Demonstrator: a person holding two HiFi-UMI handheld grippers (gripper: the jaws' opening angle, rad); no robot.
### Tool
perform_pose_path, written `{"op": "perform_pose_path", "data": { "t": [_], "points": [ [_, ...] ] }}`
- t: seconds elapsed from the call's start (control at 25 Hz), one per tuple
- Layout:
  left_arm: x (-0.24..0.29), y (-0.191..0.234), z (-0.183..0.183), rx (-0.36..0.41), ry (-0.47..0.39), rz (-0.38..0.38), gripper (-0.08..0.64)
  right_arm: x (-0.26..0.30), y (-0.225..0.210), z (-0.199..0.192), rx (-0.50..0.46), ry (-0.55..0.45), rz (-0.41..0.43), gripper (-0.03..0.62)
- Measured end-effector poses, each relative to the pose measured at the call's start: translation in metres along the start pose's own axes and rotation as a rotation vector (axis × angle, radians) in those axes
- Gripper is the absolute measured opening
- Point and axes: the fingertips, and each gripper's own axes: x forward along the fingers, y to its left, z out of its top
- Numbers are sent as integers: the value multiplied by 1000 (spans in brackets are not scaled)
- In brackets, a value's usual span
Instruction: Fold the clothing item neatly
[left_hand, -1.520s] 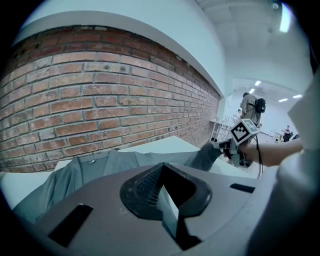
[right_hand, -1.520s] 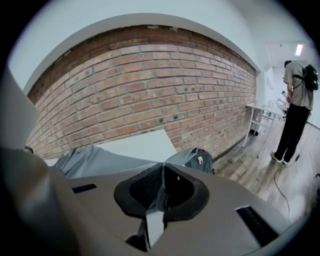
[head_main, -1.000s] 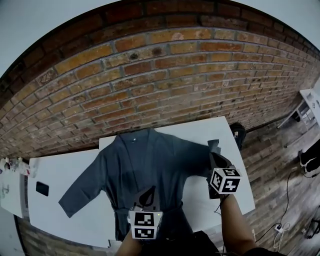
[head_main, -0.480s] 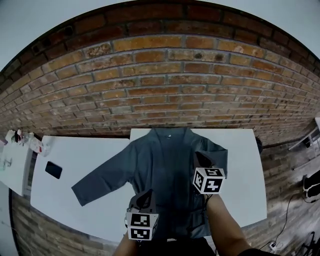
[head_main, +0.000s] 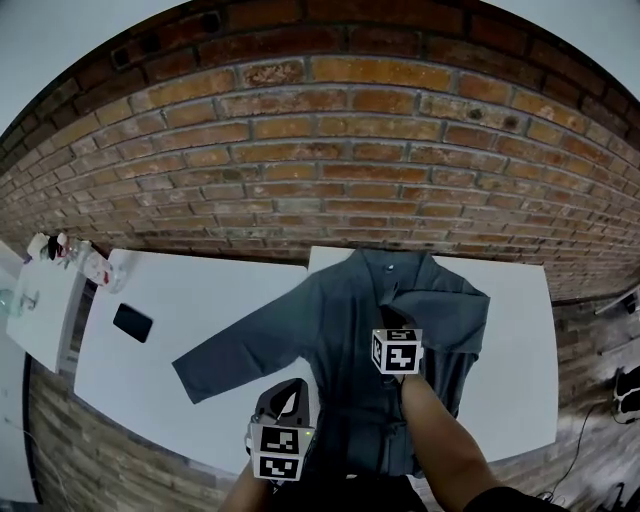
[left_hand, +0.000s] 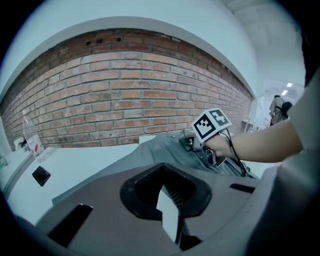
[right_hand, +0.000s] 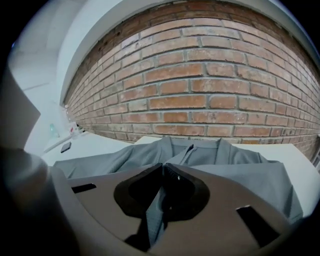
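Observation:
A grey-blue long-sleeved garment (head_main: 335, 345) lies face up on the white table (head_main: 200, 300), collar toward the brick wall. Its left sleeve (head_main: 235, 345) stretches out flat. My right gripper (head_main: 392, 320) hangs over the chest, shut on a strip of the garment's right sleeve (right_hand: 156, 210), which is drawn in over the body. In the left gripper view the right gripper (left_hand: 189, 142) shows above the cloth. My left gripper (head_main: 286, 396) hovers by the hem at the table's near edge, shut, with no cloth visible between its fingers (left_hand: 169, 212).
A black phone (head_main: 132, 322) lies on the table's left part. Bottles (head_main: 92, 268) stand at the far left near a second white table (head_main: 40, 320). A brick wall (head_main: 330, 150) runs behind. Bare tabletop shows right of the garment (head_main: 520, 340).
My right gripper has carried the right sleeve from the garment's outer side leftwards over the body. The left gripper stayed near the hem. The view has swung left.

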Motion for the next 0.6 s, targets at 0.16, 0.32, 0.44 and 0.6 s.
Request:
{"op": "perform_pose_path", "data": {
  "t": [0.16,0.32,0.44,0.6],
  "points": [
    [-3,22,-4,-10,-3,10,-5,14,16,-13,-10,-6,4,25],
    [-3,31,-11,-13,0,6,-5,14,50,-11,14,-21,127,97],
    [-1,34,-16,-6,10,9,-5,-3,82,-3,27,-59,240,97],
    [3,38,-17,3,13,21,-5,-44,104,4,-3,-129,289,96]
  ]
}}
